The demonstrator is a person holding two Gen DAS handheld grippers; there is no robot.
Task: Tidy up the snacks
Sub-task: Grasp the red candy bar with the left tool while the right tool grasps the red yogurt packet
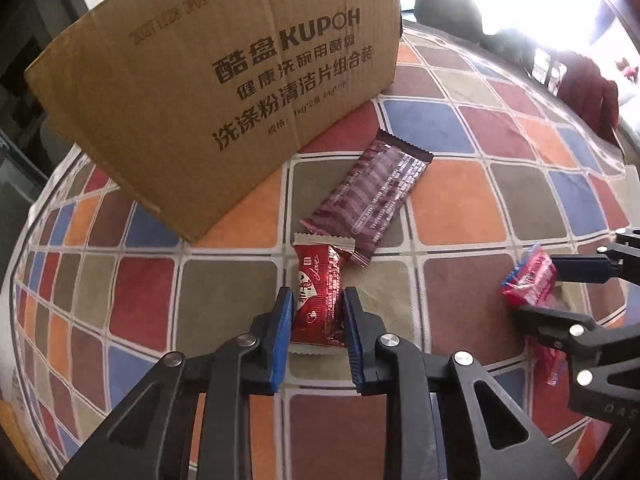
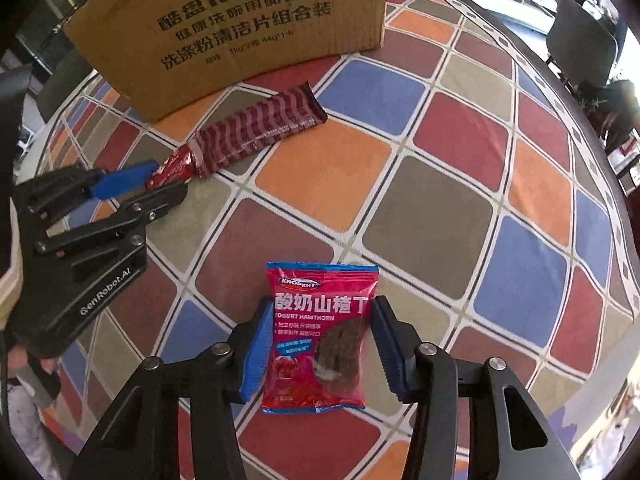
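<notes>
My left gripper is shut on a small red snack packet, its blue pads pressing both sides just above the checked tablecloth. My right gripper is shut on a pink yogurt hawthorn pouch. A long maroon striped wafer packet lies flat in front of the cardboard box; it also shows in the right wrist view. Each gripper shows in the other's view: the right one with its pouch, the left one with its red packet.
The tablecloth of coloured squares covers a round table. The box stands at the far side. Dark chairs stand beyond the table's right edge.
</notes>
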